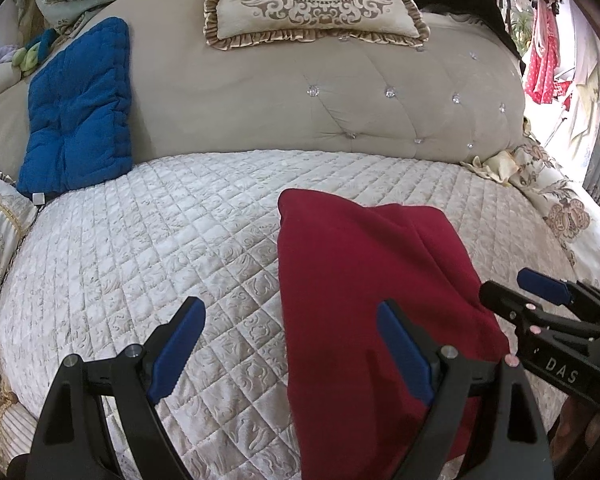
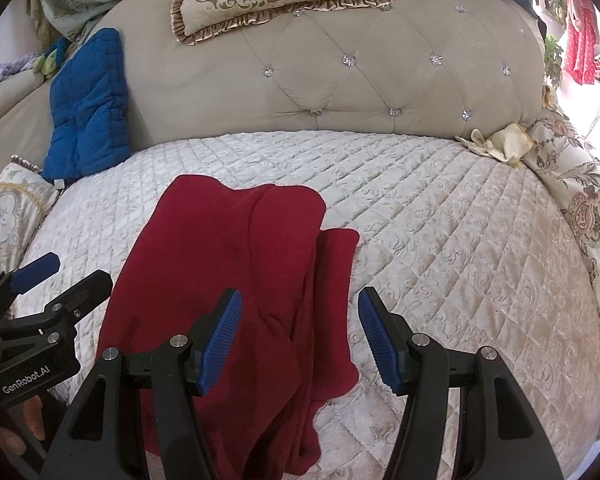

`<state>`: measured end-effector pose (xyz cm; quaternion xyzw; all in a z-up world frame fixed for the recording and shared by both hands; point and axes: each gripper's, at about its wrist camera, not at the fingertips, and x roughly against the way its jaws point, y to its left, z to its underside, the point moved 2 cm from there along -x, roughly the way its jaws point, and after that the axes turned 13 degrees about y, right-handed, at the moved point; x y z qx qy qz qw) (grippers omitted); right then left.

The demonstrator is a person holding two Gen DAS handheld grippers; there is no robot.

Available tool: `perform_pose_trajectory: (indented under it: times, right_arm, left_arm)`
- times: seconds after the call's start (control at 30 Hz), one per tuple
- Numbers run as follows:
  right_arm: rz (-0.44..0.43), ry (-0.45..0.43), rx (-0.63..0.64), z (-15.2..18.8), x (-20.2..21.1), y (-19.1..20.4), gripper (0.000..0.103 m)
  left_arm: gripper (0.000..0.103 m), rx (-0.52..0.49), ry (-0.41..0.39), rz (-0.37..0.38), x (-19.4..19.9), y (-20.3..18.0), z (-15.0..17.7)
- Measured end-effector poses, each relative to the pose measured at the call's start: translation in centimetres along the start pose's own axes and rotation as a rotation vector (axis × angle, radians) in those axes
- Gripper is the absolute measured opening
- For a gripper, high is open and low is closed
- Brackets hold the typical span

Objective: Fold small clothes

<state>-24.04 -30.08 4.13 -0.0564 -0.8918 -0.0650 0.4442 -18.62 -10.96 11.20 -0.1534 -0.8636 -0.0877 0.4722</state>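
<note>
Dark red and soft, the folded garment [image 2: 236, 280] lies on the quilted cream bedspread [image 2: 440, 240], toward the near side of the bed, its long axis running away from the cameras. A narrower folded layer shows along its right edge in the right wrist view.

The left tongs [image 1: 292, 348] are spread wide, holding nothing; the left blue pad hangs over bare quilt, the right pad over the red cloth. The right tongs [image 2: 300, 340] are also spread and pinch nothing, straddling the garment's right edge, with one pad above the cloth and the other above the bedspread. Whether either pad touches the fabric cannot be told.

Behind, a blue cushion [image 1: 76, 112] leans against the tufted beige headboard [image 1: 340, 100], and an ornate frilled pillow [image 1: 312, 0] rests on top of the headboard.
</note>
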Motion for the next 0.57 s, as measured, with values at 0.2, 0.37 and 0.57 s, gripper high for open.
perform_pose_trajectory:
  times: [0.2, 0.37, 0.57]
  right_arm:
    - [0.001, -0.005, 0.003, 0.1, 0.2, 0.2, 0.040]
    - [-0.001, 0.000, 0.004, 0.1, 0.2, 0.4, 0.040]
    - [-0.002, 0.001, 0.007, 0.2, 0.2, 0.6, 0.040]
  left_arm:
    - [0.091, -0.002, 0.001, 0.002, 0.1, 0.0, 0.0]
    - [0.091, -0.002, 0.000, 0.003, 0.3, -0.1, 0.1]
    - [0.091, -0.038, -0.063, 0.002, 1.2, -0.6, 0.3]
